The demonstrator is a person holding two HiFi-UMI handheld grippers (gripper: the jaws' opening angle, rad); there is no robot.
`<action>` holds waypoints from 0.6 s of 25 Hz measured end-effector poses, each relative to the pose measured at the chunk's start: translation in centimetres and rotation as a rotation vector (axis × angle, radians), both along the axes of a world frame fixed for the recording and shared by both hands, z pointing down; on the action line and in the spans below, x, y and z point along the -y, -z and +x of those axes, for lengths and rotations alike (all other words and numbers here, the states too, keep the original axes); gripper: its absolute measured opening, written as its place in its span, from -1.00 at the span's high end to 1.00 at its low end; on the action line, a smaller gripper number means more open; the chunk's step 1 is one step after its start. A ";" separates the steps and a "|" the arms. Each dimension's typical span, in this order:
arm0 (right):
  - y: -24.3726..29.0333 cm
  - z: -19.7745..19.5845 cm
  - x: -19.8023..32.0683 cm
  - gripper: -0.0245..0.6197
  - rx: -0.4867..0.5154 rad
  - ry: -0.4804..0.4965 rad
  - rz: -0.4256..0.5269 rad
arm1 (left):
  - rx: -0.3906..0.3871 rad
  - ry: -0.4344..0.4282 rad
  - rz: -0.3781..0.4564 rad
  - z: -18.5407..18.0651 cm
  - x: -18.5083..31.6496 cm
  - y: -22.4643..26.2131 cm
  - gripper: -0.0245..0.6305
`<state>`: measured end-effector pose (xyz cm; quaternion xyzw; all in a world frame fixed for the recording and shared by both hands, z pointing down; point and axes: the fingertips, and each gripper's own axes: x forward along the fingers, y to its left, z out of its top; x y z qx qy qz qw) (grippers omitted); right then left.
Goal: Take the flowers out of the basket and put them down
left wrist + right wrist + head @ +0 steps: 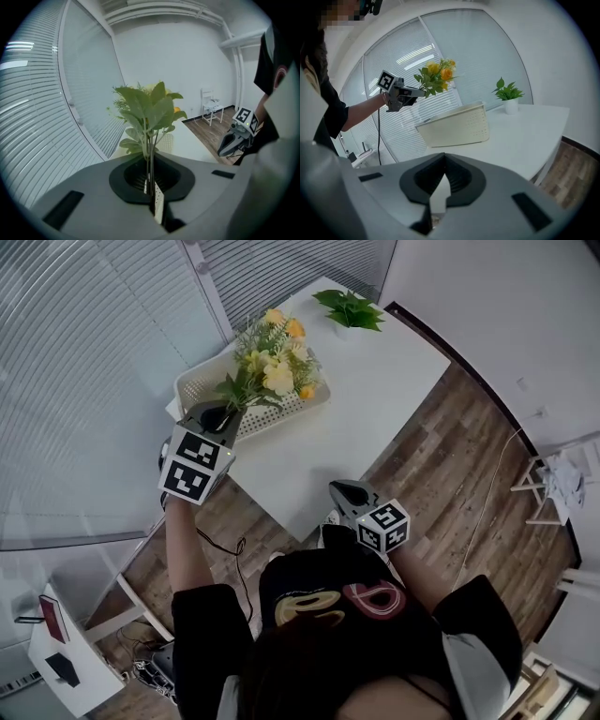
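My left hand-held gripper (217,416) is clamped on the green stems of the bunch of yellow artificial flowers with leafy sprigs (272,371). The bunch hangs in the air above the cream perforated plastic basket (459,124), clear of its rim. I judge the lifting out done. Setting the bunch down on the white worktop (375,399) beside the basket is left. What shows of the basket's inside is bare. My right hand-held gripper (339,489) is closed on nothing, well apart from the basket.
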<state>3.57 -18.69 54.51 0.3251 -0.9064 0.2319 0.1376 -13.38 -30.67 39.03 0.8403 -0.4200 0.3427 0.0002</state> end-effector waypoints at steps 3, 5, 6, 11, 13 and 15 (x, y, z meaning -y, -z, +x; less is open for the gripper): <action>-0.2 -0.4 -1.1 0.90 -0.006 -0.016 -0.003 | -0.034 -0.008 0.017 0.3 -1.3 0.1 0.87; -0.4 -0.8 -2.0 0.90 -0.005 -0.028 -0.009 | -0.055 -0.016 0.023 0.5 -2.4 0.1 0.87; -0.4 -1.0 -2.4 0.90 -0.004 -0.034 -0.011 | -0.061 -0.023 0.024 0.6 -2.9 0.1 0.87; -0.6 -1.8 -3.6 0.90 -0.007 -0.053 -0.017 | -0.082 -0.060 -0.014 1.5 -5.1 -1.9 0.87; -0.7 -2.3 -4.0 0.90 -0.010 -0.060 -0.018 | -0.091 -0.074 -0.038 1.9 -6.0 -3.1 0.87; -0.7 -2.6 -4.4 0.90 -0.015 -0.066 -0.017 | -0.112 -0.087 -0.060 2.5 -6.8 -4.0 0.87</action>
